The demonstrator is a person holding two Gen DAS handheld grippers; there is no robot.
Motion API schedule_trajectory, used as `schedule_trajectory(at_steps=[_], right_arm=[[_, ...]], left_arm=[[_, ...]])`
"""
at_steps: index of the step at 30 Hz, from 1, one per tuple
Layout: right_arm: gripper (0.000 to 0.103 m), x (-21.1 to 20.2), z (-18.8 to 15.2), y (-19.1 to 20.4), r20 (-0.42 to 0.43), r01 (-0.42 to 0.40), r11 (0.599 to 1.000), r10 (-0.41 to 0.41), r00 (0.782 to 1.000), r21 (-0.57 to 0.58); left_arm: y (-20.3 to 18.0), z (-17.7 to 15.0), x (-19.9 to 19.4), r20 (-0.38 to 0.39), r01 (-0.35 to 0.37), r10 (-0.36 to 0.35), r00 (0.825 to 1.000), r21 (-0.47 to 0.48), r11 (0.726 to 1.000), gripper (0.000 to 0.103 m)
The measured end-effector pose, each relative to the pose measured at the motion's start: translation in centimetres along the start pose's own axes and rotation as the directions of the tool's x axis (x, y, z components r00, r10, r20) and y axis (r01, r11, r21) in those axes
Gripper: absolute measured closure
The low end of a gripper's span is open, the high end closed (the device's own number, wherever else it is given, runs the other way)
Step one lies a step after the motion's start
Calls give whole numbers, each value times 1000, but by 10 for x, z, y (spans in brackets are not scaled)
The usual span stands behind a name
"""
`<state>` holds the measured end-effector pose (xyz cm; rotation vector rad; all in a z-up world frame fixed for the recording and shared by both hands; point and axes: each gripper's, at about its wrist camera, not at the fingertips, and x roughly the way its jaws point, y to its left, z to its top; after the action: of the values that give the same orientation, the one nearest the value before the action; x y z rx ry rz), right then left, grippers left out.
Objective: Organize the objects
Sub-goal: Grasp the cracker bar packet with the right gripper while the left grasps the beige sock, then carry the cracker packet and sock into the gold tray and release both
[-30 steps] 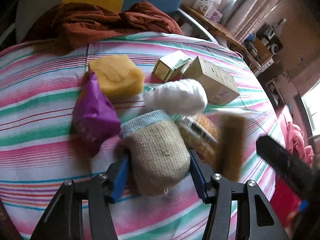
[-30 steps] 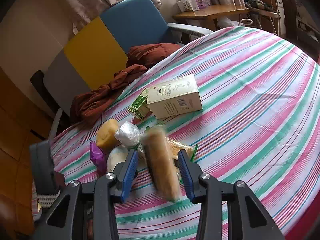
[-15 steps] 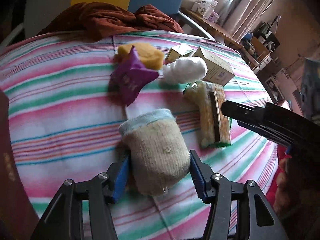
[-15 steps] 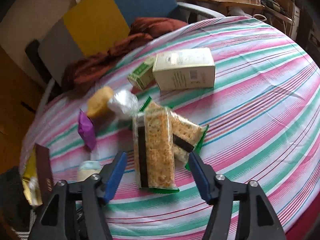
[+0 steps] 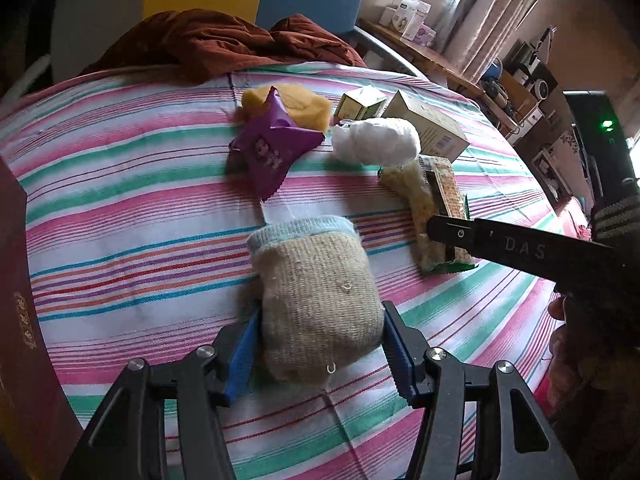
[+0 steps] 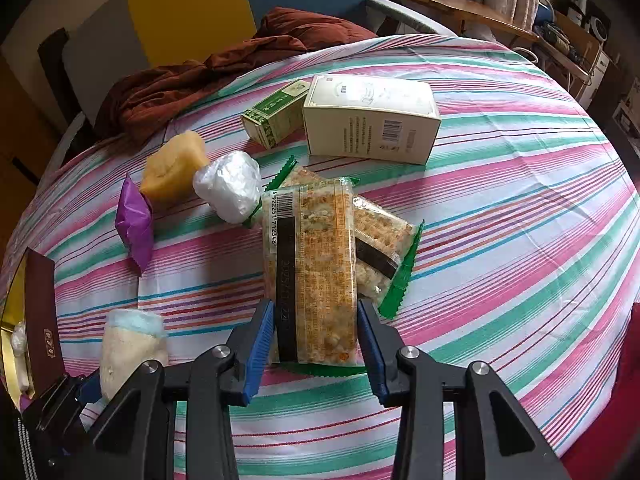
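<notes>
Striped in pink, green and white, a cloth-covered desk (image 6: 500, 216) carries a loose cluster of household goods, with a rust-brown garment (image 6: 208, 80) heaped at its far edge. Taking the cream carton (image 6: 370, 120) as landmark: a small green box (image 6: 276, 114) lies touching its left side, two cracker packets (image 6: 312, 264) overlap just in front of it, a white plastic-wrapped bundle (image 6: 228, 186) sits front-left, and a yellow sponge (image 6: 172, 166) and purple sachet (image 6: 135, 224) lie farther left. A dark red box (image 6: 40, 312) stands at the desk's left edge, well away from the carton.

The right gripper (image 6: 316, 344) brackets the upper cracker packet, its jaws flanking the near end; whether they are pressing on it cannot be told. The left gripper (image 5: 320, 354) is clamped on a rolled knitted sock (image 5: 316, 292), beige with a pale-blue cuff, held just over the cloth well in front of the carton.

Sorting appears to be mid-way, each tool occupied with one item. The next move likely calls for a firm, level pinch on the slippery packet, then a lift clear of the one beneath, and a steady carry of the soft sock to its place.
</notes>
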<state>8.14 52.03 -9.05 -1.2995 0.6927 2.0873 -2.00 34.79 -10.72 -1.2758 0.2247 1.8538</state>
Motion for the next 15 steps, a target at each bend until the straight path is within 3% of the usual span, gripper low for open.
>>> schedule_trajectory(at_steps=[5, 15], right_arm=[[64, -4, 1, -3, 12, -29, 999, 29, 1000, 25], [65, -11, -1, -32, 47, -226, 950, 221, 974, 215]], left_arm=[[-3, 1, 1, -10, -16, 16, 1000, 14, 1000, 45], [-4, -7, -31, 14, 1, -1, 1000, 10, 1000, 48]])
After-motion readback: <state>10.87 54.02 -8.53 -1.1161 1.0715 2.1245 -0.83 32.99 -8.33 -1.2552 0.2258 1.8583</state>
